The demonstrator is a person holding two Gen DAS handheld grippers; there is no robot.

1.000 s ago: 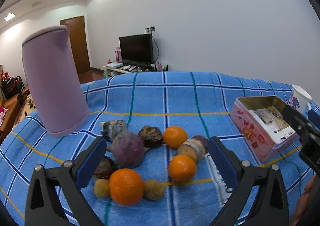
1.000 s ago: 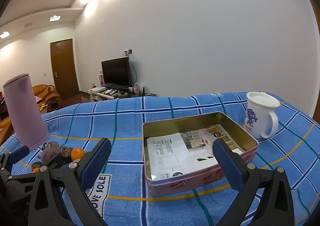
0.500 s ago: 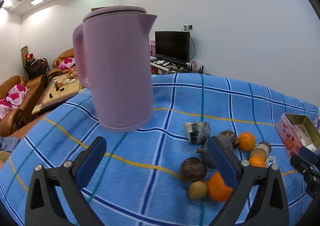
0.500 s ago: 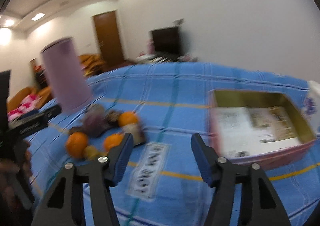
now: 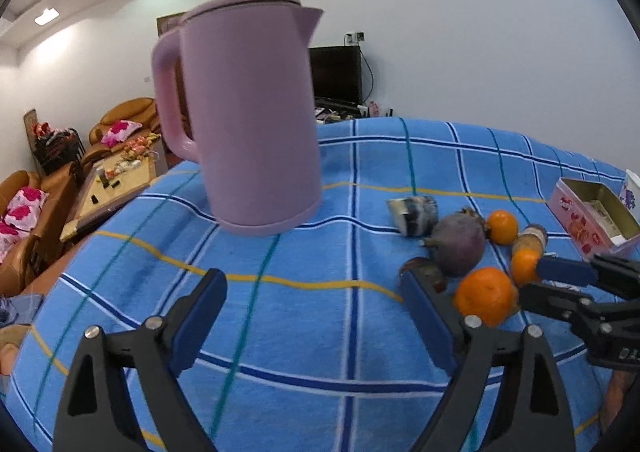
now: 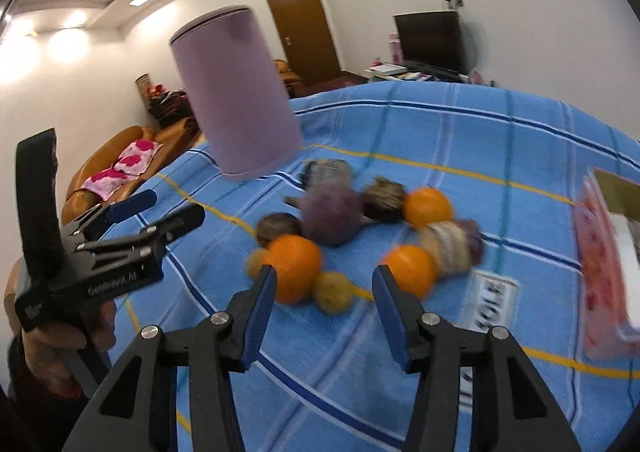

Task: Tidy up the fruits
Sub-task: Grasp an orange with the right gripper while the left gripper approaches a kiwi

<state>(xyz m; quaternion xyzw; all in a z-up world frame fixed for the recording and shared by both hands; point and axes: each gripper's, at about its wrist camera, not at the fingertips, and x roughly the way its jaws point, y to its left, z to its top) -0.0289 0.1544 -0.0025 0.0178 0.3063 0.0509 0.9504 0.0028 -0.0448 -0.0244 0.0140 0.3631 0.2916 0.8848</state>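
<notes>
The right gripper [image 6: 323, 302], fingers closing on nothing, sits just before the small yellowish round fruit [image 6: 333, 291]; the left gripper [image 5: 314, 316], fingers spread and narrowing, points aside.

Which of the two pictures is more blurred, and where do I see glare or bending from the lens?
Right wrist view: motion blur smears the fruits and pink tin; ceiling lights glare top left. Left wrist view: sharper, only mild softness on the kettle. Both: fisheye bends the tablecloth lines, dark corners.

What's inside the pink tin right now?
The pink tin is open. The left wrist view shows printed paper lying inside and no fruit in the visible part. Its near wall hides some of the bottom; the right wrist view crops it.
</notes>
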